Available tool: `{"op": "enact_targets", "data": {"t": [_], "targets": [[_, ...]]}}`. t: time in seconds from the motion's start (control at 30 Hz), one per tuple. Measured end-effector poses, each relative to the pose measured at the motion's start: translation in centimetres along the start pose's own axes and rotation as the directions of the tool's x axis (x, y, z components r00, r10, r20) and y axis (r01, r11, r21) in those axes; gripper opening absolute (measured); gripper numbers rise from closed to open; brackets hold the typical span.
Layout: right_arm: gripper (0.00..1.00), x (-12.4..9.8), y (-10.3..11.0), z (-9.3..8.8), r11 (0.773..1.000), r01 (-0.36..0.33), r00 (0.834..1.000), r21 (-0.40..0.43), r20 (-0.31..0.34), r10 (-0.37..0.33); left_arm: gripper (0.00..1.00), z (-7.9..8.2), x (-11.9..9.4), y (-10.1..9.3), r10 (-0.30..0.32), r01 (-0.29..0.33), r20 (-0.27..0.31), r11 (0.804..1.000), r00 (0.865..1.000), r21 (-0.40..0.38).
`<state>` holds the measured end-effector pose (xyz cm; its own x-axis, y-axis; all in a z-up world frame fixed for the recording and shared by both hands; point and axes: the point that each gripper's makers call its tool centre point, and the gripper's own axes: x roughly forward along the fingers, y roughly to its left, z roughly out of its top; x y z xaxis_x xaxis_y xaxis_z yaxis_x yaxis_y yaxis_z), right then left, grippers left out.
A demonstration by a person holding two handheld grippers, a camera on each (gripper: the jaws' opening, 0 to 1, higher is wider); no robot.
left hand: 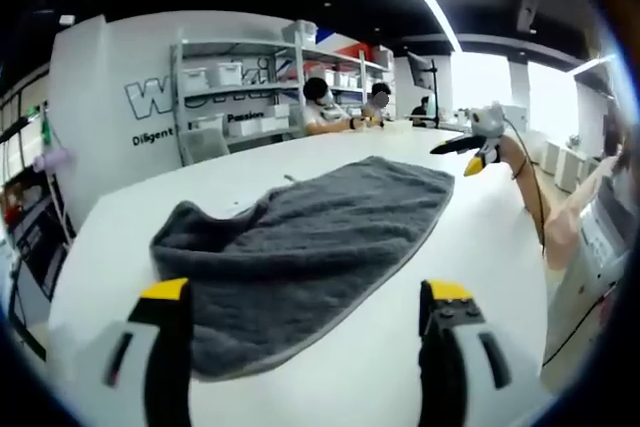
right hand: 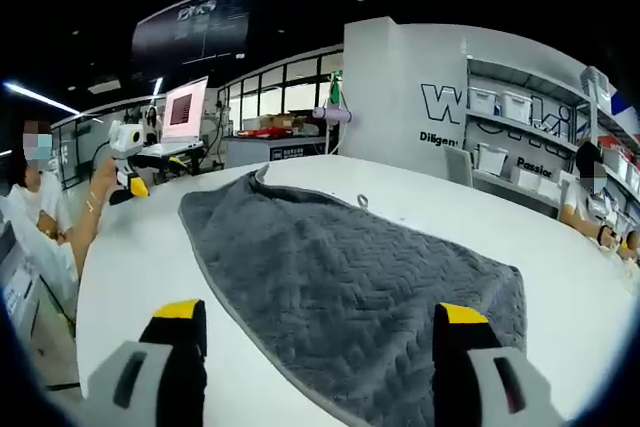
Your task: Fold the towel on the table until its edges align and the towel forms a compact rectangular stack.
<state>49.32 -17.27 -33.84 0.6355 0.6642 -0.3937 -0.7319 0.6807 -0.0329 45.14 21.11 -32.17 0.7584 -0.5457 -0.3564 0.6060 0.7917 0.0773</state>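
The grey towel [left hand: 305,247] lies rumpled, mid-frame on the white table [left hand: 480,247]; the left gripper [left hand: 305,347] and right gripper [right hand: 325,352] hover with jaws apart, probably to take opposite edges

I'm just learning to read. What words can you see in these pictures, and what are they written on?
"W": big outlined letters on the white wall, the rest hidden by the shelves.
"Diligent": small dark word on that wall, cut off by the shelves in the right gripper view.
"Passion": further along, partly hidden.
Pink screen: too blurred to read.
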Motion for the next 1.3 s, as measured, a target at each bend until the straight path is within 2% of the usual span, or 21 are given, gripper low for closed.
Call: {"op": "enact_targets", "data": {"t": [0.23,0.4,0.47,0.6,0.67,0.83,1.03,1.17,1.3], "targets": [[0.97,-0.3,-0.4,0.3,0.999,-0.016,0.999,0.033,0.029,0.015,0.99,2.3,-0.2,0.7,0.026,-0.026,-0.006,1.0,1.0,0.002],[0.96,-0.2,-0.6,0.3,0.998,-0.03,0.999,0.056,0.039,0.028,0.98,3.7,0.7,1.3,0.016,-0.016,-0.026,1.0,1.0,0.003],[0.95,-0.2,-0.7,0.4,0.997,-0.035,0.998,0.064,0.044,0.033,0.97,4.4,1.3,1.8,0.012,-0.012,-0.026,1.0,1.0,0.002],[0.95,-0.2,-0.4,0.6,0.996,-0.049,0.997,0.069,0.057,0.045,0.97,5.1,3.2,1.8,-0.037,0.038,-0.038,0.998,0.999,0.041],[0.94,-0.2,-0.2,0.6,0.996,-0.055,0.997,0.069,0.06,0.051,0.96,5.5,4.3,1.7,-0.066,0.068,-0.033,0.997,0.997,0.045],[0.93,-0.1,0.5,0.8,0.994,-0.079,0.995,0.071,0.072,0.074,0.9,6.3,6.4,2.3,-0.088,0.091,-0.042,0.992,0.995,0.092],[0.93,0.1,0.9,0.7,0.993,-0.096,0.994,0.063,0.066,0.092,0.85,6.6,9.6,3.3,-0.105,0.109,-0.04,0.989,0.994,0.099],[0.93,0.1,1.5,0.9,0.993,-0.106,0.992,0.05,0.07,0.102,0.79,5.4,12.5,3.5,-0.129,0.136,-0.078,0.987,0.989,0.09],[0.92,0.0,1.7,1.0,0.993,-0.111,0.991,0.046,0.077,0.108,0.65,4.5,14.5,4.0,-0.135,0.146,-0.113,0.984,0.984,0.104]]}}
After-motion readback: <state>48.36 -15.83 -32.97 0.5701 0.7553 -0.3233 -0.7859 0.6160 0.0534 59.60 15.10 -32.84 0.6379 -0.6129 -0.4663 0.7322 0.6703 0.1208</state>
